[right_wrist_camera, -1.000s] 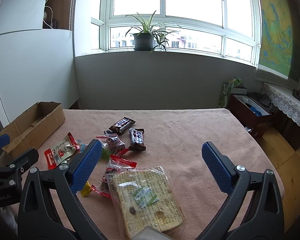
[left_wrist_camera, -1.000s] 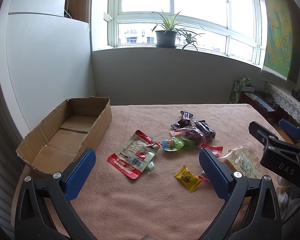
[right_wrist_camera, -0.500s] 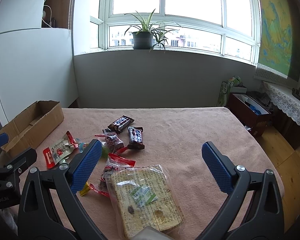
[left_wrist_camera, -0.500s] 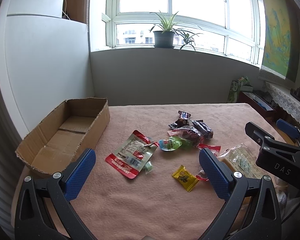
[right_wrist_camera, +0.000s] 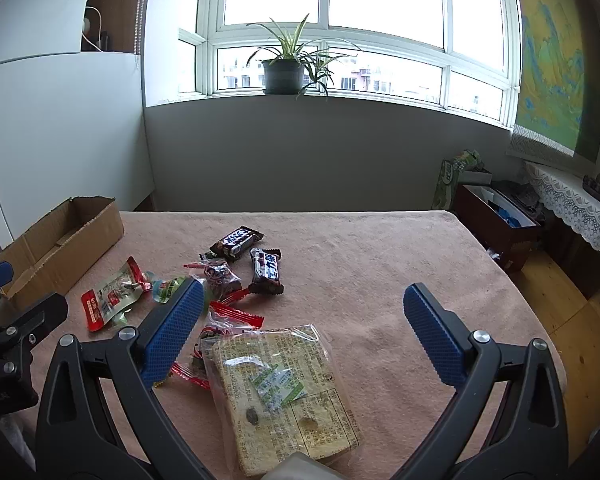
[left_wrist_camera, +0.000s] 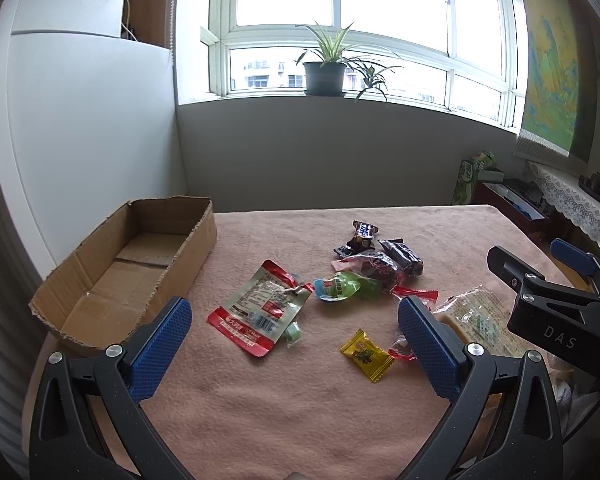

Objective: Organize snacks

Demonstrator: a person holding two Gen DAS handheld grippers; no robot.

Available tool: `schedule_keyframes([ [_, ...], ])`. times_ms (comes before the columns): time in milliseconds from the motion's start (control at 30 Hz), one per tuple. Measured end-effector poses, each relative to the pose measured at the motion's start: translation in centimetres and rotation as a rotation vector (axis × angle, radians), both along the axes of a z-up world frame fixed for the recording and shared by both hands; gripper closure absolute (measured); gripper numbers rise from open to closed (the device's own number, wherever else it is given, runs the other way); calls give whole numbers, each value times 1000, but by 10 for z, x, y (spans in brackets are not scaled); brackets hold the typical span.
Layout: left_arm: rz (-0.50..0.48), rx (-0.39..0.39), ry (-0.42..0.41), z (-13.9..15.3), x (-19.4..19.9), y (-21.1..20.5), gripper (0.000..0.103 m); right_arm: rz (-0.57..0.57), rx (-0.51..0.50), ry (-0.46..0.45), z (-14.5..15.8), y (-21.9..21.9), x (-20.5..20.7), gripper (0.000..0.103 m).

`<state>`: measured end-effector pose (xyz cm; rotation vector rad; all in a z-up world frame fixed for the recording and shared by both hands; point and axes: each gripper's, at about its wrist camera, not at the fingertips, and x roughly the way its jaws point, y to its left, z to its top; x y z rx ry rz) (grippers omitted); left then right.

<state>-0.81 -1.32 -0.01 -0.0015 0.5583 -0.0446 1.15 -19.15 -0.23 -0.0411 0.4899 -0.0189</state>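
An open, empty cardboard box (left_wrist_camera: 132,264) lies at the table's left; it also shows in the right wrist view (right_wrist_camera: 60,240). Snacks lie scattered on the pink cloth: a red-and-clear pouch (left_wrist_camera: 260,308), a green candy (left_wrist_camera: 336,286), a yellow candy (left_wrist_camera: 366,356), dark chocolate bars (right_wrist_camera: 238,240) and a clear-wrapped bread slice (right_wrist_camera: 284,392). My left gripper (left_wrist_camera: 294,344) is open and empty above the near cloth, the pouch between its fingers. My right gripper (right_wrist_camera: 300,332) is open and empty over the bread slice.
The table is covered by a pink cloth (right_wrist_camera: 380,264). A white wall panel (left_wrist_camera: 80,140) stands behind the box. A potted plant (right_wrist_camera: 284,68) sits on the windowsill. A dark low cabinet (right_wrist_camera: 500,224) stands right of the table.
Both grippers have drifted slightly; the snacks sit a little lower and to the left in the left wrist view. Nothing was grasped or moved.
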Motion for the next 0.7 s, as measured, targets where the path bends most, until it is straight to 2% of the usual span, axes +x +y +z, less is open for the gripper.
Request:
schedule_keyframes([
  [300,-28,15,1,-4,-2,-9,1,8,7,27,-6,-13,1,1],
  [533,-64,6,16,-8,-5,-16,1,48,112,94,-12,-43,4,1],
  [700,-121,-31,58,-15,-5,-24,3,127,259,197,-28,-66,13,14],
])
